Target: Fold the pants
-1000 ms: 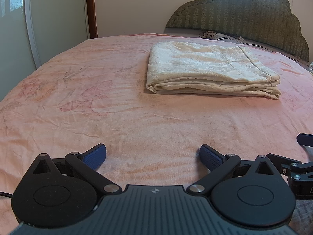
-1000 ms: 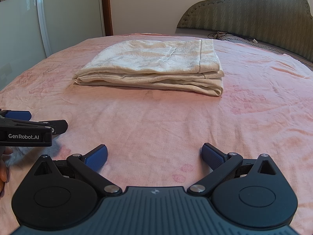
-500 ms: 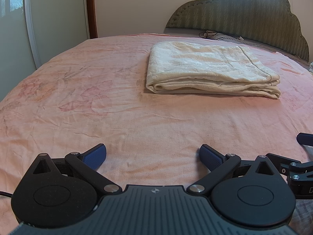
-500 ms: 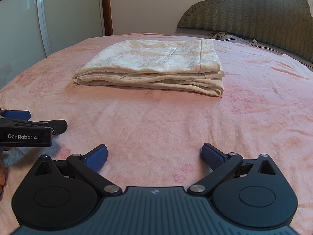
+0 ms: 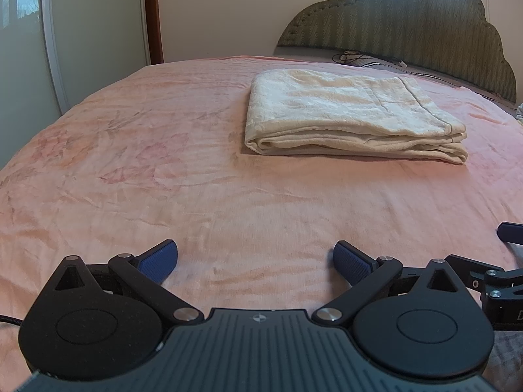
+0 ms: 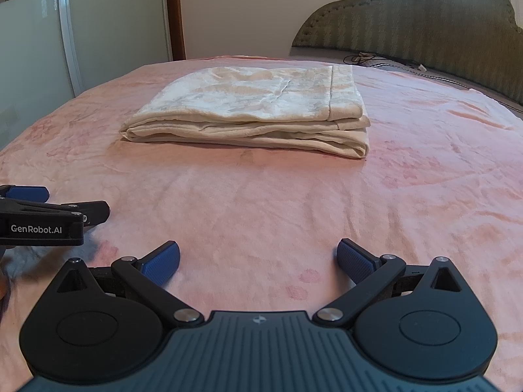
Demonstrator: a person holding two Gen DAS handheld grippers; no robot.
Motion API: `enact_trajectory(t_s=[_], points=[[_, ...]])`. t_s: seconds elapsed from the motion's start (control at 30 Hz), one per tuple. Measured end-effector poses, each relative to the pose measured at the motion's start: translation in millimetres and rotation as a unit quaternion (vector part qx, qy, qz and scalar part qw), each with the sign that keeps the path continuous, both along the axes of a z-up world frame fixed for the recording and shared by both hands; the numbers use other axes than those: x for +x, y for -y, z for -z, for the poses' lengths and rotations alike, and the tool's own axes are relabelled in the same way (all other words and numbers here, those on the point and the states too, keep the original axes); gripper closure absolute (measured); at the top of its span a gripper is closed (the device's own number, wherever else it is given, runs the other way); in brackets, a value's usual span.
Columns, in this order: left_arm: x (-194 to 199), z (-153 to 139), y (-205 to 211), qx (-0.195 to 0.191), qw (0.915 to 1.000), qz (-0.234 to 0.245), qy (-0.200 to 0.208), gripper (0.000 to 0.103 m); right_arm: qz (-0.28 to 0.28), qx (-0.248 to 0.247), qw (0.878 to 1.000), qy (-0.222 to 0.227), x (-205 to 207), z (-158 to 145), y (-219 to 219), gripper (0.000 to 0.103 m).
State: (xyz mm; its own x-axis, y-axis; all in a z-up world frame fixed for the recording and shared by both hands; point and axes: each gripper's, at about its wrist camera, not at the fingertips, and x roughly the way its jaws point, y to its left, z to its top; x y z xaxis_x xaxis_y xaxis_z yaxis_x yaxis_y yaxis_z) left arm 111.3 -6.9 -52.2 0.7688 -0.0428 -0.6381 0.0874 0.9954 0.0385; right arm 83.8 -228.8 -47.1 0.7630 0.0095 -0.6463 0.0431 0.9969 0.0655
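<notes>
Pants: the cream pants (image 5: 353, 117) lie on the pink bedspread (image 5: 137, 163) as a squared, layered stack, at about 1 o'clock from the left gripper and 12 o'clock from the right one, well apart from both.
Left gripper: the left gripper (image 5: 255, 261) has its blue pads spread wide with nothing between them, low over bare bedspread.
Right gripper: the right gripper (image 6: 258, 263) is likewise spread wide and empty; it sits just beside the left one, at its 3 o'clock.
Progress: to my eye the folding looks finished, or one fold short at most.
Risk, top layer: if either tool goes back in and pinches only the upper layer, I'd expect that layer to peel off and the stack to open up.
Risk, near edge: the folded edges facing the grippers look loose and rounded; a nudge from a finger coming in low could push them askew.
Risk, bedspread: the cover is soft and wrinkled, so pads closing near the stack's base could catch bedspread along with cloth and drag the whole pile.
Risk, tools: the two grippers are close, so a careless turn could knock them together.
</notes>
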Motion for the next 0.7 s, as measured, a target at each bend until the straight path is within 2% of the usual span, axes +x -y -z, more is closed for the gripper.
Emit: enact_trajectory(t_s=[0.27, 0.43, 0.53, 0.7], points=[[0, 0, 0, 0.0, 1.0, 0.0, 0.0, 0.0, -0.002, 0.005, 1.0, 0.002, 0, 0, 3, 0.0], [0, 0, -1, 0.0, 1.0, 0.0, 0.0, 0.0, 0.034, 0.02, 0.999, 0.008, -3, 0, 14, 0.0], [0, 0, 0, 0.0, 1.0, 0.0, 0.0, 0.0, 0.03, -0.007, 1.0, -0.002, 0, 1, 6, 0.0], [0, 0, 0, 0.0, 1.0, 0.0, 0.0, 0.0, 0.028, -0.004, 1.0, -0.002, -1, 1, 7, 0.0]])
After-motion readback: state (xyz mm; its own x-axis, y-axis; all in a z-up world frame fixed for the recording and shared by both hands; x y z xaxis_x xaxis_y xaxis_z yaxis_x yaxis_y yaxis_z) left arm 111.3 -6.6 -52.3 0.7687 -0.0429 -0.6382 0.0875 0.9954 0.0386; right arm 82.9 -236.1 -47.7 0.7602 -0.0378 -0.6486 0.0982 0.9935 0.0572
